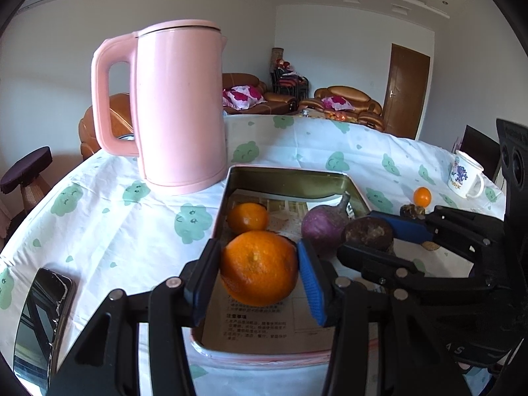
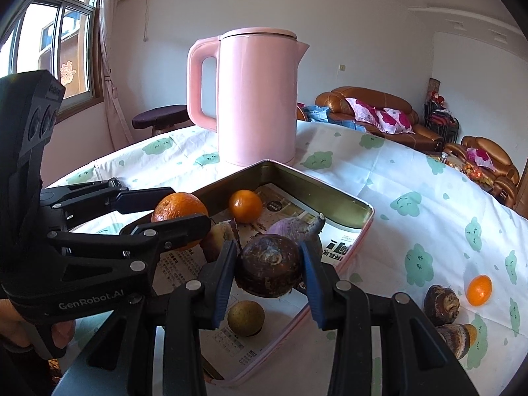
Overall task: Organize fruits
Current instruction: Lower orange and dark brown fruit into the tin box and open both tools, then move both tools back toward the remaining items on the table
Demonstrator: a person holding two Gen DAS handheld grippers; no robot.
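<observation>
Left gripper [image 1: 259, 269]: jaws closed on a large orange [image 1: 259, 267], both blue pads touching its sides. The orange is held over the near half of the metal tray [image 1: 290, 173]; whether it rests on the paper lining [image 1: 257, 326] cannot be told.

Right gripper [image 2: 269, 265]: jaws closed on a dark brown round fruit [image 2: 269, 265], pads touching it at 3 and 9 o'clock. In the left wrist view this gripper enters from 3 o'clock and holds the fruit at the tray's right edge.

Tray contents:
- small orange [image 1: 247, 217], toward 12 o'clock from the held orange, apart from it
- purple fruit with a stem [image 1: 325, 224], just beside the brown fruit
- greenish round fruit [image 2: 246, 318], at 6 o'clock below the right gripper's load
- a pale brown piece [image 2: 219, 239], partly hidden, beside the left gripper's finger

On the tablecloth [image 2: 412, 171], outside the tray at 4 o'clock in the right wrist view: tiny orange [image 2: 479, 290] and two brown bulbs [image 2: 442, 305], near each other.

Other items: pink kettle [image 1: 180, 105] at 12 o'clock just behind the tray's far-left corner; phone [image 1: 39, 323] at 8 o'clock in the left wrist view; printed mug [image 1: 463, 175] at 3 o'clock, well apart from the tray
</observation>
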